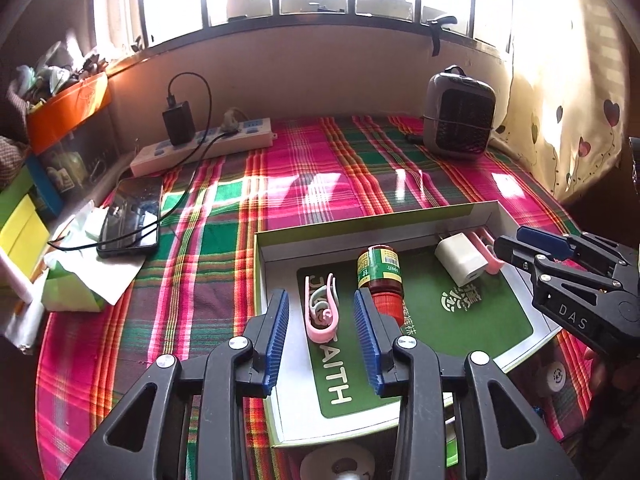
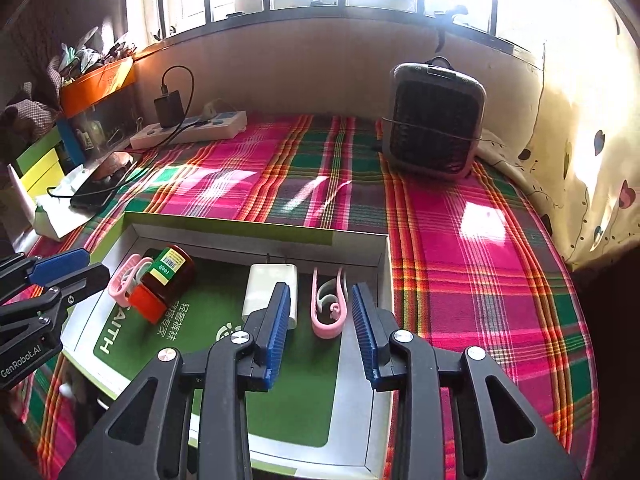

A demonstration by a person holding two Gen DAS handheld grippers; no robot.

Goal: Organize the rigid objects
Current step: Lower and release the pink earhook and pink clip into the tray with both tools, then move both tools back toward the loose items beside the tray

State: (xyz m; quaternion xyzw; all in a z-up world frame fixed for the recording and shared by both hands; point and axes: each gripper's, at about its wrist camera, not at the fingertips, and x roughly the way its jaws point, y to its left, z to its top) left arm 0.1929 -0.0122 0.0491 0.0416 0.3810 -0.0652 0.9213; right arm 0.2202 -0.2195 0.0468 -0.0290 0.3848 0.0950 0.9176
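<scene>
A shallow white box with a green liner (image 1: pixel 276 240) (image 2: pixel 256 226) lies on the plaid cloth. In it are a pink-and-mint clip (image 1: pixel 322 304) (image 2: pixel 126 280), a brown bottle with a red cap (image 1: pixel 382 278) (image 2: pixel 166 282), a white charger (image 1: pixel 464 262) (image 2: pixel 272 286) and a second pink clip (image 1: pixel 490 250) (image 2: pixel 328 306). My left gripper (image 1: pixel 321 342) is open, its jaws either side of the first clip. My right gripper (image 2: pixel 319 334) is open, its jaws either side of the second clip; it also shows in the left wrist view (image 1: pixel 520 246).
A grey heater (image 1: pixel 460 114) (image 2: pixel 434 120) stands at the back right. A power strip with a black adapter (image 1: pixel 204 144) (image 2: pixel 192 130) lies at the back left, a phone (image 1: pixel 132 216) and a tissue pack (image 1: pixel 72 284) to the left. Boxes line the left edge.
</scene>
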